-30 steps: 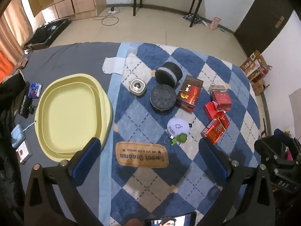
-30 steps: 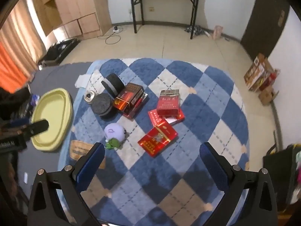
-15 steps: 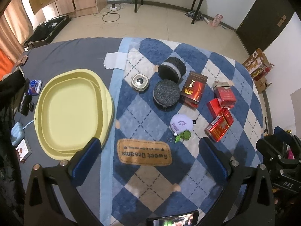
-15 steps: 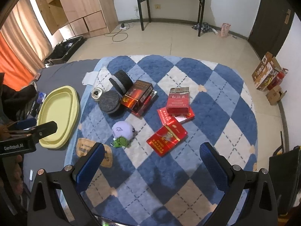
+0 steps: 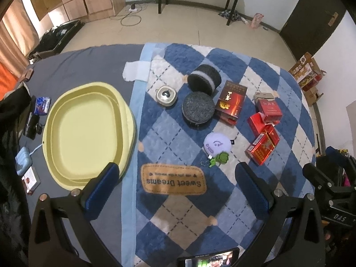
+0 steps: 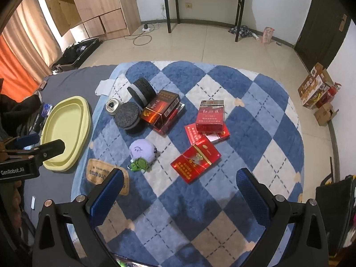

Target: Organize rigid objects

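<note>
On a blue checked blanket [image 5: 178, 211] lie several red cigarette packs [image 5: 262, 146] [image 6: 195, 162], a dark red box [image 5: 231, 102] [image 6: 162, 109], two black round discs [image 5: 198, 110] [image 6: 128, 118], a small silver tin [image 5: 165, 95] [image 6: 112, 106] and a purple plush keychain [image 5: 217, 144] [image 6: 142, 151]. A yellow tray [image 5: 55, 111] [image 6: 86, 113] sits to the left. My left gripper [image 5: 178, 189] is open and empty above the blanket's near edge. My right gripper [image 6: 180, 191] is open and empty, above the blanket in front of the red packs.
A phone [image 5: 209, 260] lies at the near edge. Small items [image 5: 24, 160] lie on the grey sheet left of the tray. Beyond the bed are a black table [image 6: 200, 4], wooden cabinets [image 6: 95, 6], a suitcase [image 6: 75, 51] and cardboard boxes [image 6: 316, 93].
Both cameras have shifted slightly, so the objects sit a little lower in the views. Nothing on the blanket has moved. Both grippers stay open.
</note>
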The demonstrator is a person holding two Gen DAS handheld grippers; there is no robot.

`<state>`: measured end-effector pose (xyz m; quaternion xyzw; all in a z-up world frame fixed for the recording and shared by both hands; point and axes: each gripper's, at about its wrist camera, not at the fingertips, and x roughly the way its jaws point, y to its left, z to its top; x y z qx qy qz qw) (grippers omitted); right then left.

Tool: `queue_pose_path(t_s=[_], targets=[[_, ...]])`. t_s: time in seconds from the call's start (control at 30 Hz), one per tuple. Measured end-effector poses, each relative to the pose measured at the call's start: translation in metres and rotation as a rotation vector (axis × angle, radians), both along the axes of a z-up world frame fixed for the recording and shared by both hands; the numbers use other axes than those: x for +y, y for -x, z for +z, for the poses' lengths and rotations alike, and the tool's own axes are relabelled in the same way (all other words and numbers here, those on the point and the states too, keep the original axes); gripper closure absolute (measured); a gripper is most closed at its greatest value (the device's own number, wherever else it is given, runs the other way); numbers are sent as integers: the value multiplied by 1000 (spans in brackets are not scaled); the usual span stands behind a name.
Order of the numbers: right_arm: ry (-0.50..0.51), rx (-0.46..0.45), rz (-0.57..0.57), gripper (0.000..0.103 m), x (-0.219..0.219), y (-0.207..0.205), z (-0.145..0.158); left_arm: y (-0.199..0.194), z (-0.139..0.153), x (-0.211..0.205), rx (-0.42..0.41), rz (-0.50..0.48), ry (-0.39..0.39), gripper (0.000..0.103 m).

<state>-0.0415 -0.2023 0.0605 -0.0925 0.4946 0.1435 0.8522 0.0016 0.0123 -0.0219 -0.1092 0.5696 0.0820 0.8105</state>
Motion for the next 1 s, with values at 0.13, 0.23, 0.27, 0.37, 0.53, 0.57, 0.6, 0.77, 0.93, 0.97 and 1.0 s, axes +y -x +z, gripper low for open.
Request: queue_pose_path(t_s=[0.13,0.23,0.27,0.37,0.53,0.57,0.6,0.77,0.93,0.97,1.0], targets=[[1,-2,-6,0,-1,-1,-1,1,-1,4,5,15,11,0],[4,-3,-4,0,-2,0,-2,2,0,4,6,20,9,0],[7,-2,-5,0,-2,1,-2,2,0,4,7,18,12,0],[10,1,-10,0,-3,2,-2,4,-1,2,12,13,18,0],[7,-3,-7,0,-4,2,0,6,-3,-5,19,-2,8,0],[7,-1,-7,0,-4,2,-1,5,-3,-6,18,-5,4,0],[7,-1,-8,0,-5,2,-1,5,-3,-7,18,-6,2,0],[9,-2,-11,0,-8,2,0,5,-3,-9,12,-6,2,0],[10,2,-8,0,-9,4,-1,5,0,-16,-6,-24,16,0],[11,0,-8,0,-9,4,-1,5,0,-18,-4,-24,15,0],[9,-2,-7,0,-9,4,0,5,0,-18,-5,-26,19,0]])
